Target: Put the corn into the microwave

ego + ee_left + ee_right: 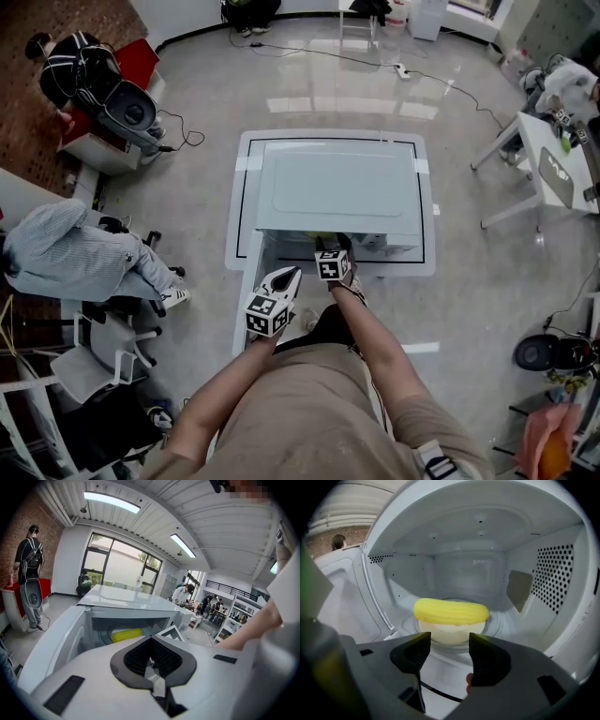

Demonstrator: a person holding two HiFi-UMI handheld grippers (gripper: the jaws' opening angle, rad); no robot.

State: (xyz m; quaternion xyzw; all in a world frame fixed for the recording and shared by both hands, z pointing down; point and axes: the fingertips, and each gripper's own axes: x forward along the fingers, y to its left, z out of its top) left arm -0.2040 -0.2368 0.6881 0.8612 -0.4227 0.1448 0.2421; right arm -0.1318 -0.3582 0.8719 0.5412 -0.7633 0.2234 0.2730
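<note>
Jaws of the right gripper (pixel 449 645) stand wide apart, empty; the corn (pixel 451 611) lies just beyond on a pale dish (pixel 450 634) inside the microwave (pixel 548 578). The left gripper (pixel 152 665) has its jaws closed on nothing. Placing looks done; withdrawing remains, perhaps shutting the door (pixel 342 602).

A glossy grey floor (pixel 309 84) filled the head view, with a white table (pixel 246 187) at its centre. At ten o'clock a red cabinet (pixel 141 58) stood against a brick wall (pixel 56 28). At nine o'clock a person in pale clothes (pixel 66 248) sat. A cable (pixel 328 54) crossed the floor at twelve o'clock, and a white desk (pixel 548 169) stood at three. In the left gripper view a large window (pixel 117 564) showed at eleven o'clock, and strip lights (pixel 111 502) glowed on the white ribbed ceiling (pixel 211 522) at twelve.
</note>
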